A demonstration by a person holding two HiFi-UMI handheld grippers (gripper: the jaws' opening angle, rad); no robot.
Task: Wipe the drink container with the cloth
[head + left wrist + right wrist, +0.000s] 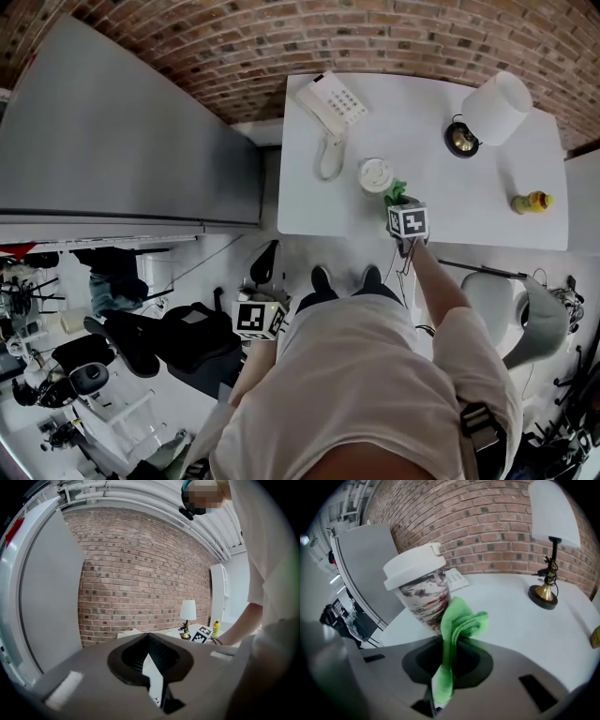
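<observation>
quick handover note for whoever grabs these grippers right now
Right gripper: shut on the folded green cloth, which is at the lower side of the lidded cup.
Left gripper: shut, empty, held low, off the table.
The cup stands upright near the front edge of the white table, lid on.
Done: cloth gripped and brought to the cup. How much is wiped cannot be told.
Left: wipe round the cup; nothing steadies it, so press lightly.

Cup [375,174] on table [469,211] (cloth [397,193] beside it), phone [330,105] behind-L, lamp [497,108] behind-R.
</observation>
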